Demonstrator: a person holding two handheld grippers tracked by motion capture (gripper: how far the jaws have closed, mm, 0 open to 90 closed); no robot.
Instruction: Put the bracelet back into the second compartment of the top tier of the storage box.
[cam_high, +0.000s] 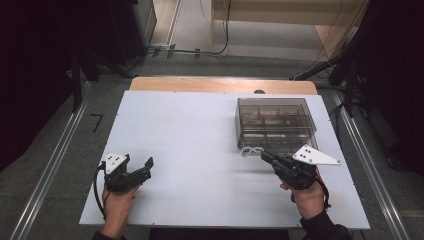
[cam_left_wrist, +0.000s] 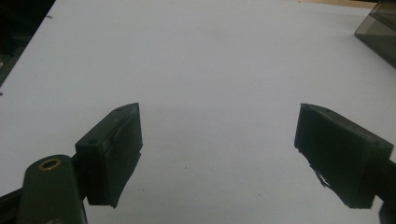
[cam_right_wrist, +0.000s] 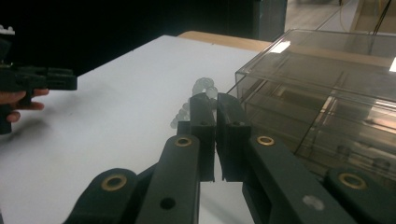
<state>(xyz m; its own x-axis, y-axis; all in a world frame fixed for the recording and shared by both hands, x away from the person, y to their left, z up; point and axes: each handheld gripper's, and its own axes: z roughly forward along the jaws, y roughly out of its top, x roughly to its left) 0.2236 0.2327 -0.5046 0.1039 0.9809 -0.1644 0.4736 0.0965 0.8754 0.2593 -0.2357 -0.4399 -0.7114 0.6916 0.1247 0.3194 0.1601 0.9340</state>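
A string of clear beads (cam_high: 251, 151) lies on the white table (cam_high: 190, 125), right in front of a smoky transparent box (cam_high: 276, 122) with compartments. My right gripper (cam_high: 264, 156) points at the beads with its tips right at them. In the right gripper view its jaws (cam_right_wrist: 215, 100) are pressed together and the beads (cam_right_wrist: 201, 87) curl around and beyond the tips; I cannot tell whether any bead is pinched. My left gripper (cam_high: 142, 165) rests low at the table's near left, its jaws (cam_left_wrist: 219, 126) wide apart over bare white surface with nothing between them.
The box (cam_right_wrist: 327, 79) stands at the table's far right, its lid closed. A wooden strip (cam_high: 220, 84) borders the table's far edge. Metal rails (cam_high: 55, 165) run along the floor on both sides. The left gripper (cam_right_wrist: 65, 80) shows far off in the right gripper view.
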